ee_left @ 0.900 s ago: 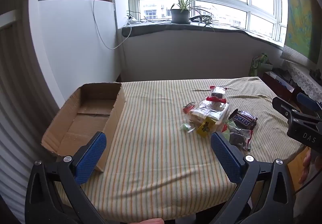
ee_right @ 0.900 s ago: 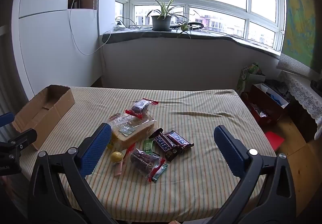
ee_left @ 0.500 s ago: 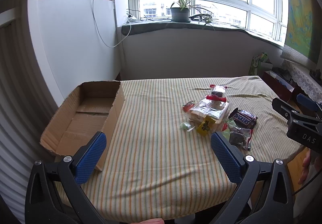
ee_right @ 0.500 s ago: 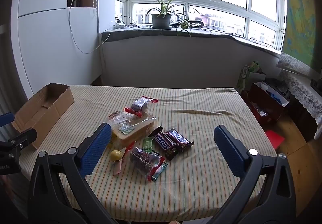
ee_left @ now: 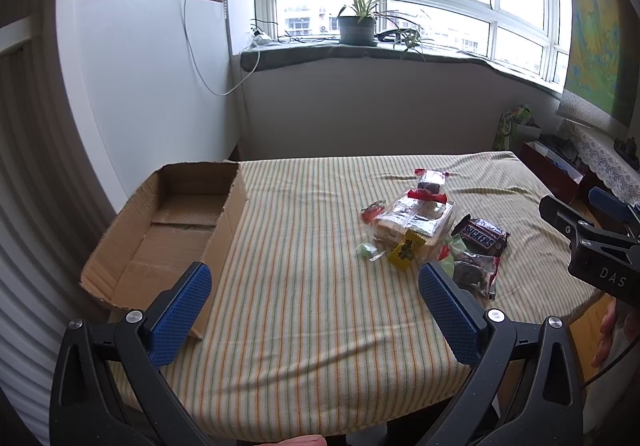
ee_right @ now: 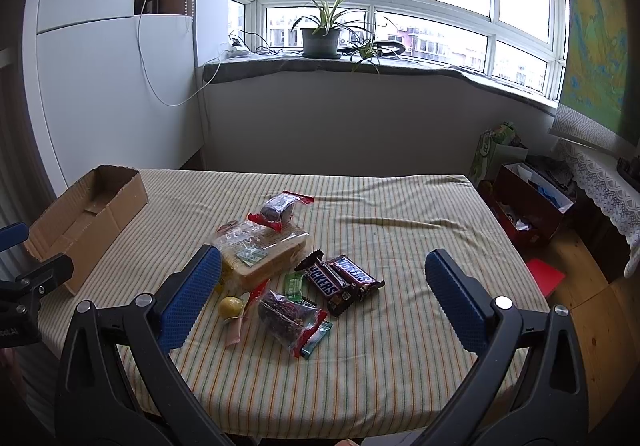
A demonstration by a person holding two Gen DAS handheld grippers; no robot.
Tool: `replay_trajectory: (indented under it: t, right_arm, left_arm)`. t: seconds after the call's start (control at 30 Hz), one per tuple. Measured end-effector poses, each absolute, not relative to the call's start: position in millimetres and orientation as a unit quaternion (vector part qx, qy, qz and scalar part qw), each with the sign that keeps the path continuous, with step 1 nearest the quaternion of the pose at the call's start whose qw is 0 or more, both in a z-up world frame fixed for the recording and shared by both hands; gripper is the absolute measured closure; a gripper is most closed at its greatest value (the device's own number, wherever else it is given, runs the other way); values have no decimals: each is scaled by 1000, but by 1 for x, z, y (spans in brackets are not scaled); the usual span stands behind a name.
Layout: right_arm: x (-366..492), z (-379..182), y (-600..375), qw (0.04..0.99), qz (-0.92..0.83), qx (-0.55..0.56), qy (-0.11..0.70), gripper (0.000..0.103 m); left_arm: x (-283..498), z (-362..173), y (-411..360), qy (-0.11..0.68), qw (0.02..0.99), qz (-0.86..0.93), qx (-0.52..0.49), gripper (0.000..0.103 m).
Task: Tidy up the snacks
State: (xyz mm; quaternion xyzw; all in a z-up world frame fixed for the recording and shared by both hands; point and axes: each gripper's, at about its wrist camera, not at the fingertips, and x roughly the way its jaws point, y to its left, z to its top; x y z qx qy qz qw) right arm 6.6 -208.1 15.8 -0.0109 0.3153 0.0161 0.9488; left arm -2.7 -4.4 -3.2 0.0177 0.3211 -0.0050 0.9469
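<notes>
A heap of snacks lies on the striped tablecloth [ee_right: 400, 346]: a bagged loaf of bread [ee_right: 264, 252], Snickers bars [ee_right: 340, 280], a dark cake in red-edged wrap [ee_right: 290, 316], another small cake [ee_right: 280, 207], a yellow candy [ee_right: 230, 306] and several small sweets. An empty cardboard box [ee_left: 168, 234] stands at the table's left edge. My left gripper [ee_left: 316, 294] hovers open near the front edge, between box and snacks. My right gripper [ee_right: 322, 288] is open above the front of the heap, holding nothing. The same bread [ee_left: 416, 221] and Snickers bars [ee_left: 482, 238] show in the left wrist view.
A white cabinet [ee_left: 140, 93] rises left of the table. Behind it runs a window sill with a potted plant [ee_right: 320, 33]. Right of the table sit a red box of clutter [ee_right: 528, 201] and a green bag [ee_right: 496, 149] on the wooden floor.
Both views have drifted back and up slightly, so table and snacks sit a little lower in frame. Both grippers stay open and nothing was touched.
</notes>
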Motion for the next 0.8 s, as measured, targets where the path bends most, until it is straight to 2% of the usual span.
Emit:
replay_trajectory:
  t: [0.8]
  right_arm:
    - [7, 14, -209, 948, 16, -11, 316, 0]
  left_arm:
    - [-4, -3, -4, 321, 947, -6, 15, 0]
